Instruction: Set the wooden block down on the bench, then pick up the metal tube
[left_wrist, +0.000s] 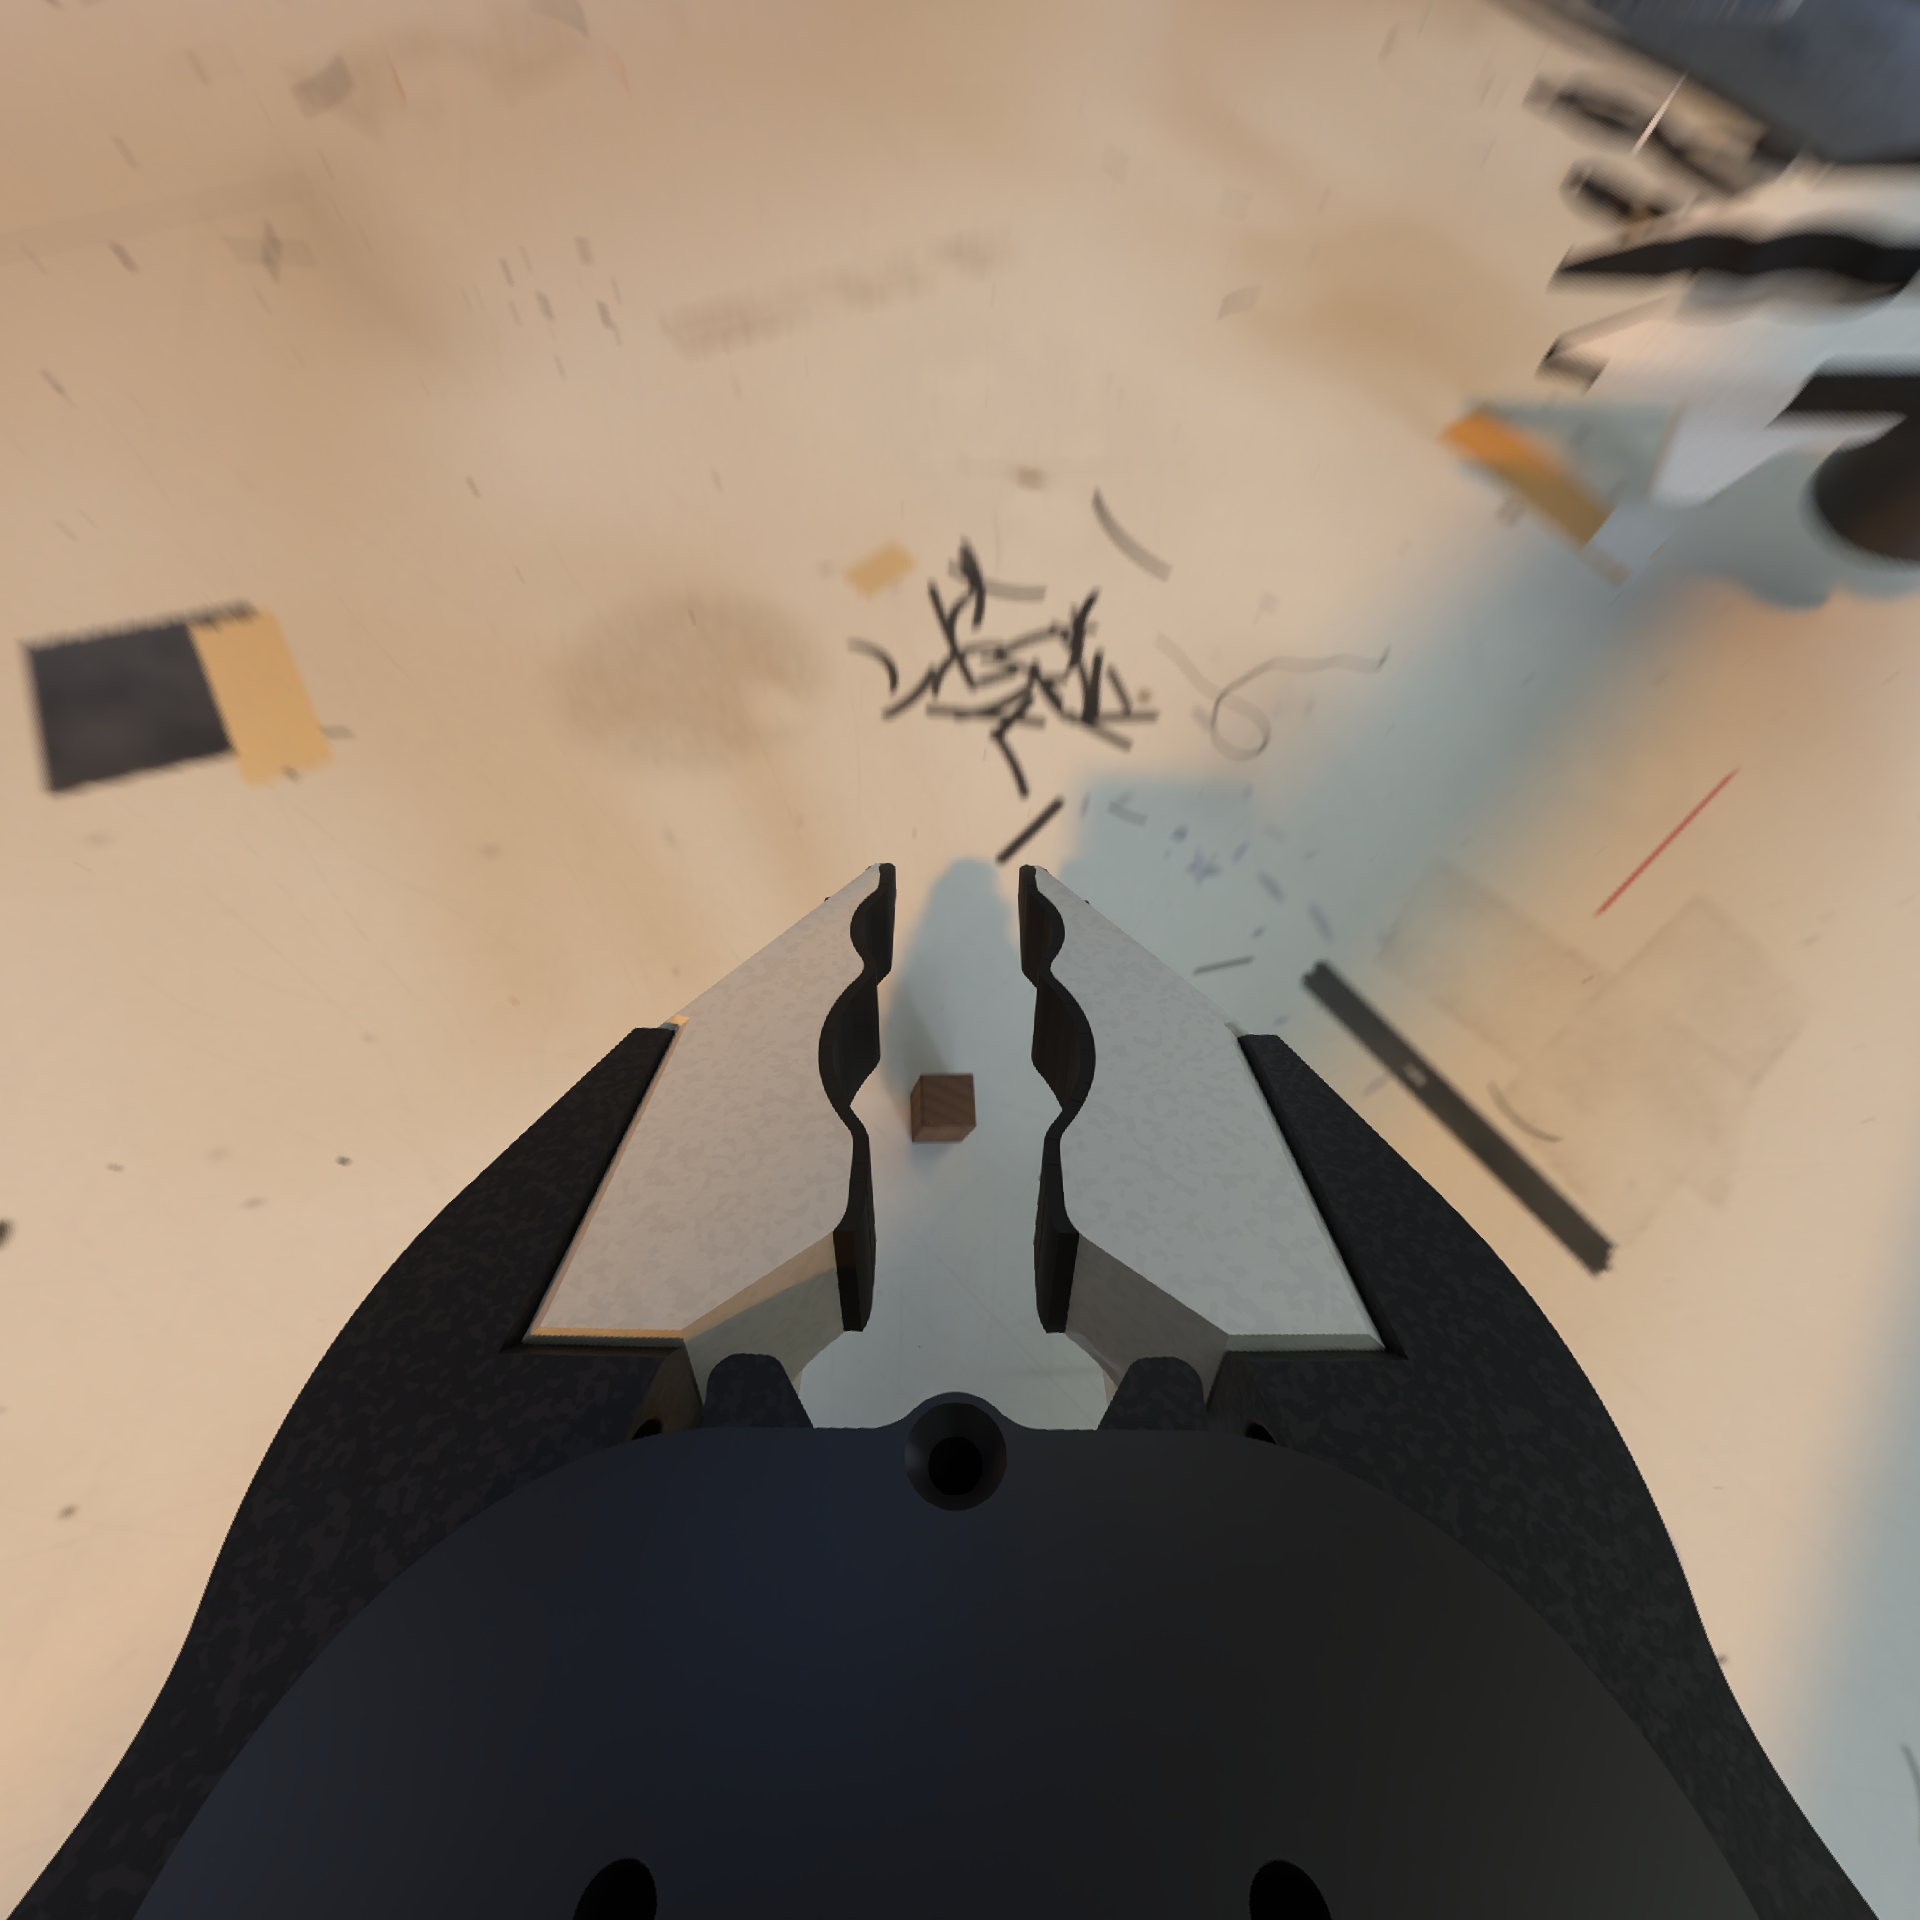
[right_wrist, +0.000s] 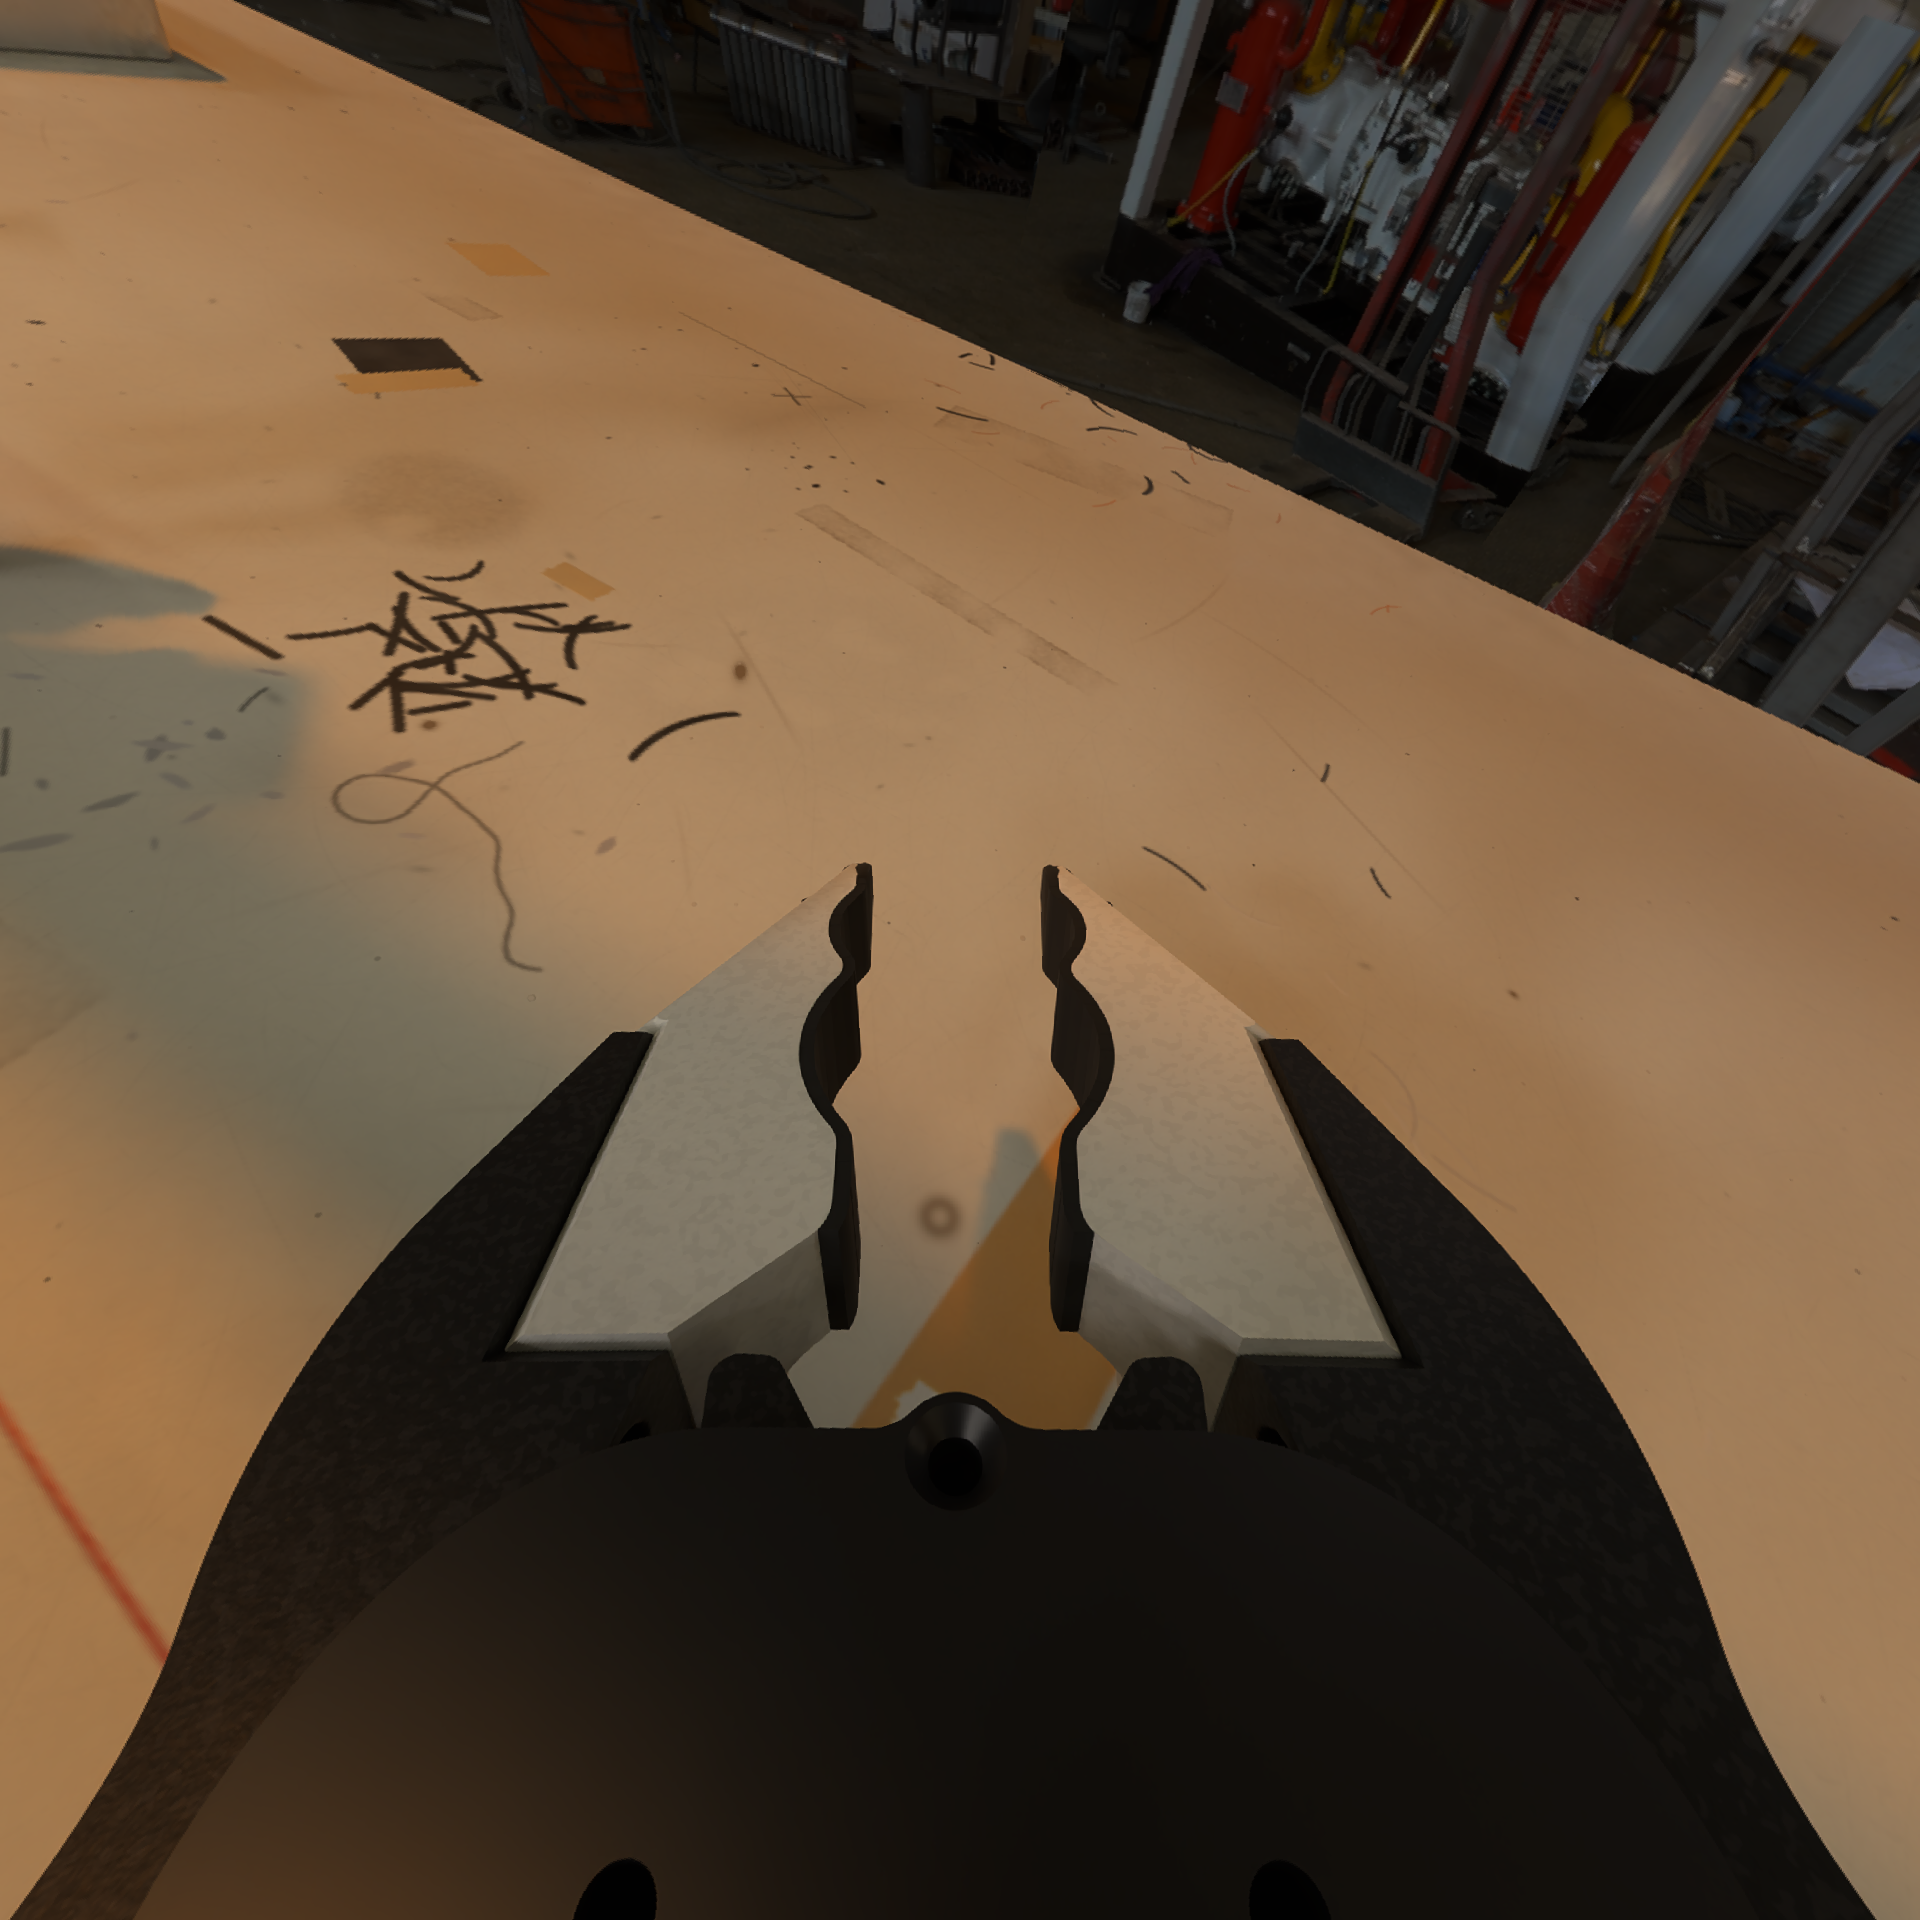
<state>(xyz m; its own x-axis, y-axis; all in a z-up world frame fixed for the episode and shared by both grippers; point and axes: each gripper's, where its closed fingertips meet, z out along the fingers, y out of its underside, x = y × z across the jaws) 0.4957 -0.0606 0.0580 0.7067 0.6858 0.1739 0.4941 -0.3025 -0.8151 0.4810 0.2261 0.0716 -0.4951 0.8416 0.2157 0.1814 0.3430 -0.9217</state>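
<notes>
A small brown wooden block (left_wrist: 942, 1110) lies on the tan bench (left_wrist: 416, 935). It shows between the fingers of my left gripper (left_wrist: 956, 878), well below them and touching neither. The left gripper is open and empty. My right gripper (right_wrist: 956, 878) is open and empty too, above the bench (right_wrist: 1351, 831) and pointing toward its far edge. I see no metal tube in either view, and the block does not show in the right wrist view.
A pile of dark scraps (left_wrist: 1013, 675) (right_wrist: 468, 655) lies ahead of both grippers. A dark square patch (left_wrist: 130, 707) (right_wrist: 405, 355) and a long dark strip (left_wrist: 1455, 1117) mark the bench. Blurred clutter (left_wrist: 1766, 260) sits far right. Workshop machinery (right_wrist: 1455, 208) stands beyond the bench edge.
</notes>
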